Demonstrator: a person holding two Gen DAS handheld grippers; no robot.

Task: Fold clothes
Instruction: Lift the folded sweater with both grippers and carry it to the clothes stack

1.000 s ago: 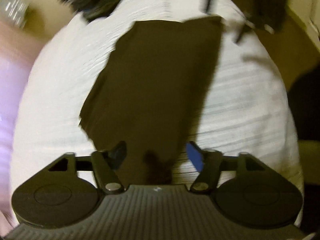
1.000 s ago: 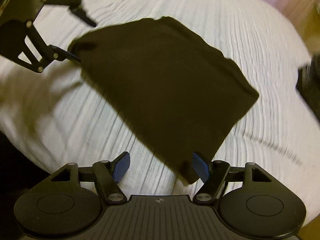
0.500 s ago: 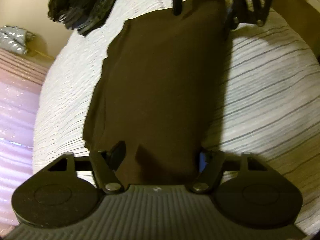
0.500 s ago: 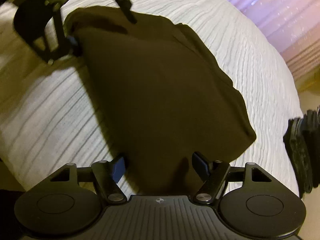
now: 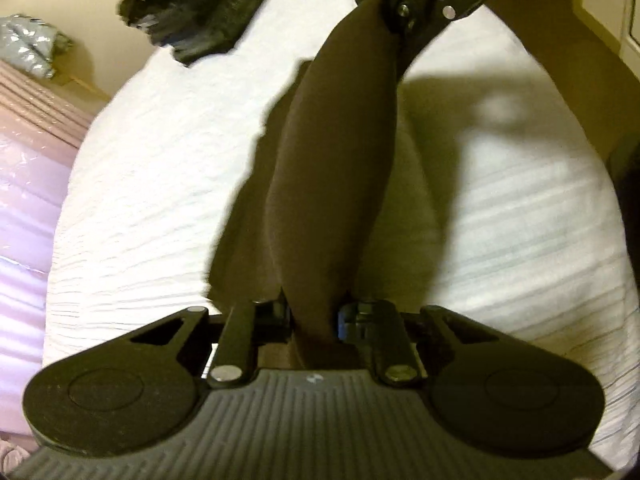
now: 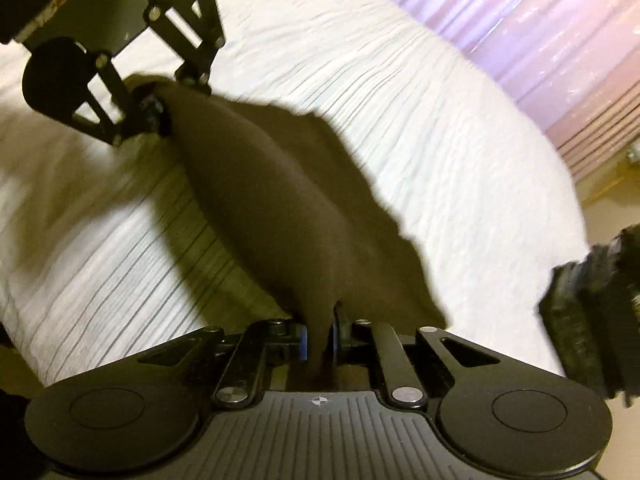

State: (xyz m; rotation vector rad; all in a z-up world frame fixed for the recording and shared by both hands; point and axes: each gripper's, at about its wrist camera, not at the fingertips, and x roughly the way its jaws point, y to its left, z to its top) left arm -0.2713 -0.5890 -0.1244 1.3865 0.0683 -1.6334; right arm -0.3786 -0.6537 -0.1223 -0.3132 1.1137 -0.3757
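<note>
Pinching one end of the dark brown garment [image 5: 332,168], the left gripper [image 5: 314,320] is sitting nearly closed, its fingers pressing the cloth from both sides. The right gripper [image 6: 319,338] is doing the same at the opposite end, blue pads [image 6: 303,342] squeezing a narrow bunch of fabric. The garment is stretching between the two grippers as a bulging fold, hanging just above the white striped bedspread [image 5: 140,184] and casting a shadow on it.

Left wrist view is showing the right gripper [image 5: 394,0] at the far end of the cloth, plus a black folded pile [image 5: 200,4] lying at the bed's far edge, a silvery bundle [image 5: 32,48] on the floor beyond, and a pink cover [image 5: 24,200] along the left.

Right wrist view is showing the left gripper [image 6: 154,110] biting the far end, the garment's loose lower edge [image 6: 384,216] drooping toward the bedspread [image 6: 400,120], pink curtains [image 6: 540,32] behind, and the black pile [image 6: 592,312] blurred at right.
</note>
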